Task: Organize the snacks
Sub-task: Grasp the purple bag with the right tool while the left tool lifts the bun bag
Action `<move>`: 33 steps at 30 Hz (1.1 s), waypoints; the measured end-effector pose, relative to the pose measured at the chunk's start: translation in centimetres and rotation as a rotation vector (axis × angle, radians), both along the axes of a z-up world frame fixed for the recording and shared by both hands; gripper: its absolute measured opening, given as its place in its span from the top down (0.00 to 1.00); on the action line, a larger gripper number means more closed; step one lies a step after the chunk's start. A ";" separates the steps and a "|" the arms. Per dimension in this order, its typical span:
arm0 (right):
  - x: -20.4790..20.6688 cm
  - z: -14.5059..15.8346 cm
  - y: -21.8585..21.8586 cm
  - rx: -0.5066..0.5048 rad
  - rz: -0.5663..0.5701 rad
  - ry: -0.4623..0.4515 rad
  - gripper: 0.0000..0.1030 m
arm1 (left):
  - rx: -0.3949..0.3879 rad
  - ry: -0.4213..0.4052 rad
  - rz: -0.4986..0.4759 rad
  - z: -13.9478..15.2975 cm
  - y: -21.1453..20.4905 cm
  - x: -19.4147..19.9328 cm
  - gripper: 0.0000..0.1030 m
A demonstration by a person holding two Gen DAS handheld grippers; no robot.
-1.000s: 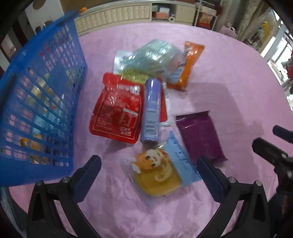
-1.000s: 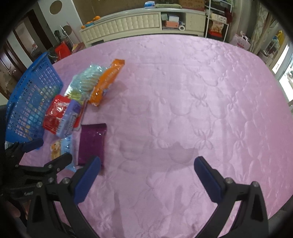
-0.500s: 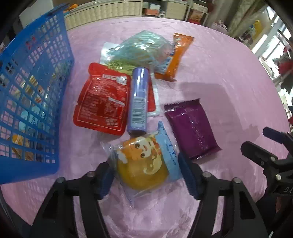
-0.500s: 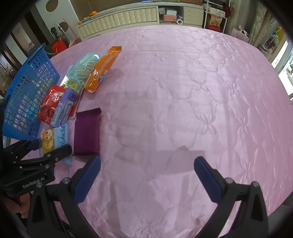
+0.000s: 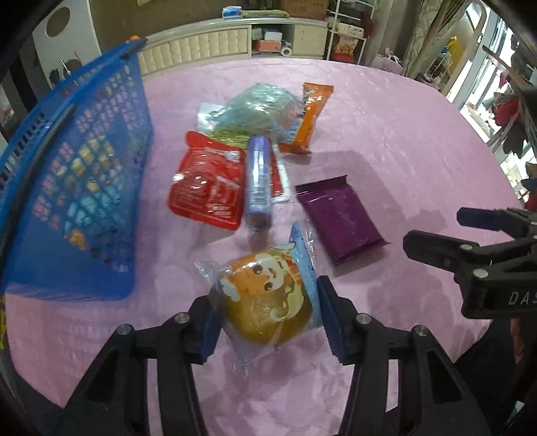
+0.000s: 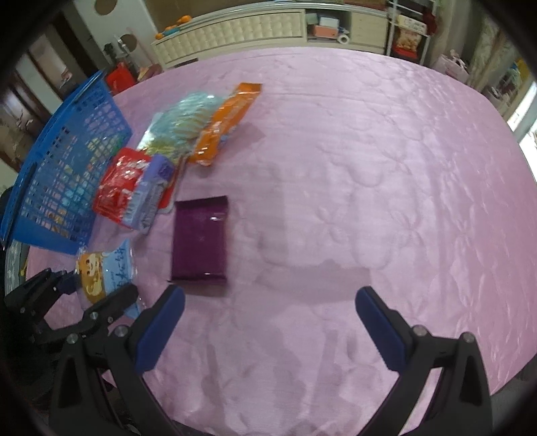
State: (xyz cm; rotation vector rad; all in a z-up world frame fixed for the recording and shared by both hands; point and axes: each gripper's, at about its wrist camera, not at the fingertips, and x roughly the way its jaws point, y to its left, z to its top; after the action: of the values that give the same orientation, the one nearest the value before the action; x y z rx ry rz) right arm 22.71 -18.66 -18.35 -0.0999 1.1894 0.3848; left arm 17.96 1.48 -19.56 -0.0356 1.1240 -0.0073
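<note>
My left gripper (image 5: 266,320) is shut on a clear-wrapped yellow bun packet (image 5: 268,298) with a cartoon face, held just above the pink cloth; the packet also shows in the right wrist view (image 6: 100,271). A blue mesh basket (image 5: 70,187) stands to the left with several snacks inside. A purple packet (image 5: 340,218), a red pouch (image 5: 208,184), a blue-violet tube (image 5: 257,181), a pale teal bag (image 5: 258,110) and an orange packet (image 5: 308,117) lie on the cloth. My right gripper (image 6: 268,322) is open and empty, near the purple packet (image 6: 201,241).
The round table carries a pink quilted cloth (image 6: 369,167). Its near edge lies just below both grippers. A white cabinet (image 6: 235,26) and shelves stand behind the table. The right gripper shows at the right edge of the left wrist view (image 5: 470,248).
My left gripper moved forward around the bun packet, closed on it and lifted it slightly. My right gripper drifted left toward the purple packet and stayed open.
</note>
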 end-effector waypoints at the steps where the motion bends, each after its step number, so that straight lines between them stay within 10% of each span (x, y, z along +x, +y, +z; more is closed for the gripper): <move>1: 0.0 0.0 0.4 -0.001 0.009 -0.002 0.00 | 0.015 -0.009 0.004 0.2 0.3 -0.3 0.52; 13: 0.5 -1.9 4.9 -0.004 0.125 -0.003 0.04 | 0.034 -0.051 0.096 1.3 3.0 -1.9 0.52; 33: -1.9 -2.7 7.3 -0.075 0.196 -0.055 0.50 | -0.003 -0.037 0.106 1.6 3.2 -1.4 0.52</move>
State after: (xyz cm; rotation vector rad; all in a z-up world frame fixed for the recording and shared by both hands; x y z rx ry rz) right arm 20.83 -11.37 -21.05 -0.2917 1.1431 0.5057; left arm 16.55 4.71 -17.98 -0.0968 1.0839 0.0845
